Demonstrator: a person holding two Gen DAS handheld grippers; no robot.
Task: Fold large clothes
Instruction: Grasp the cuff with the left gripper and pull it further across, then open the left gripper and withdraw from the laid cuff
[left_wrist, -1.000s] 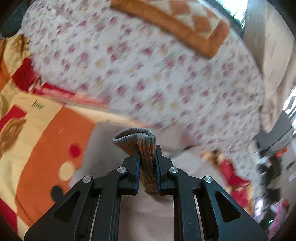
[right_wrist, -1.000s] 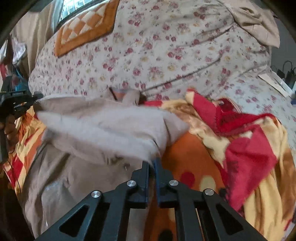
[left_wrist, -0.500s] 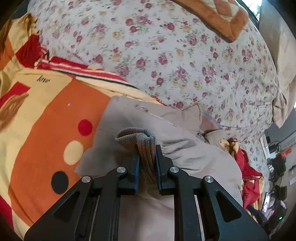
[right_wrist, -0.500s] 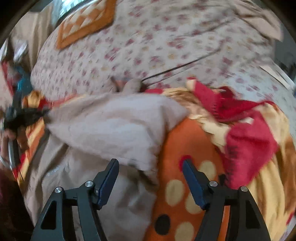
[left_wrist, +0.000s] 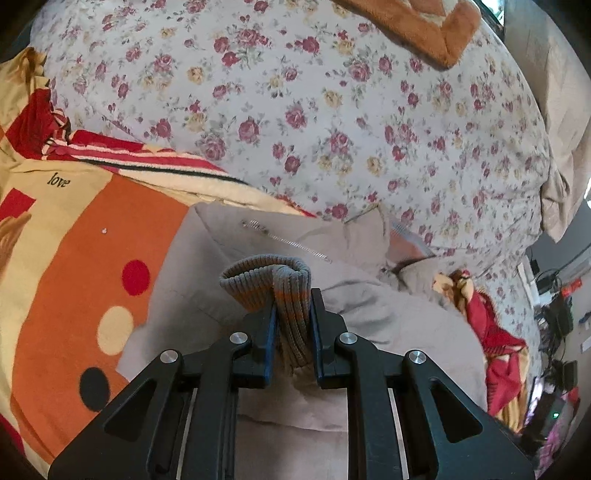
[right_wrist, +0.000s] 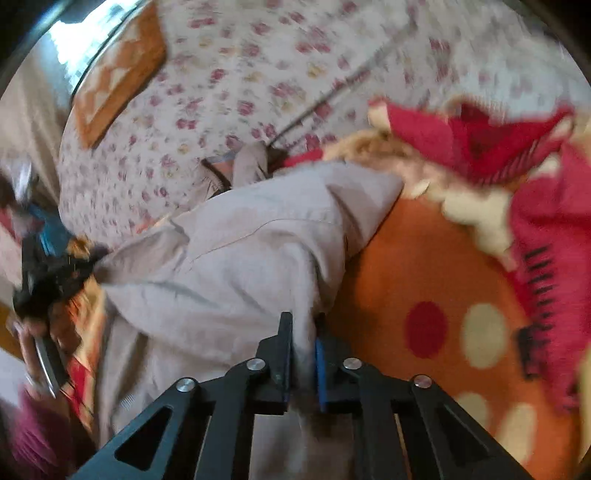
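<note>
Right gripper (right_wrist: 302, 354), released half a second ago, now clenches the jacket (right_wrist: 240, 258); left gripper (left_wrist: 291, 332) still grasps its cuff (left_wrist: 273, 284); folding can resume.

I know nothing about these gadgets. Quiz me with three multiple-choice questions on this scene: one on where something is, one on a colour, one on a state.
1. Where does the beige zip jacket lie?
A on the orange spotted blanket
B on a chair
C on the floor

2. What colour is the ribbed knit cuff?
A blue
B grey-brown with an orange stripe
C white

3. How are the left gripper jaws?
A wide open
B shut on nothing
C shut on the cuff

Answers: 1 A, blanket shows beside it; 2 B, visible close up; 3 C, cuff pinched between them.
</note>
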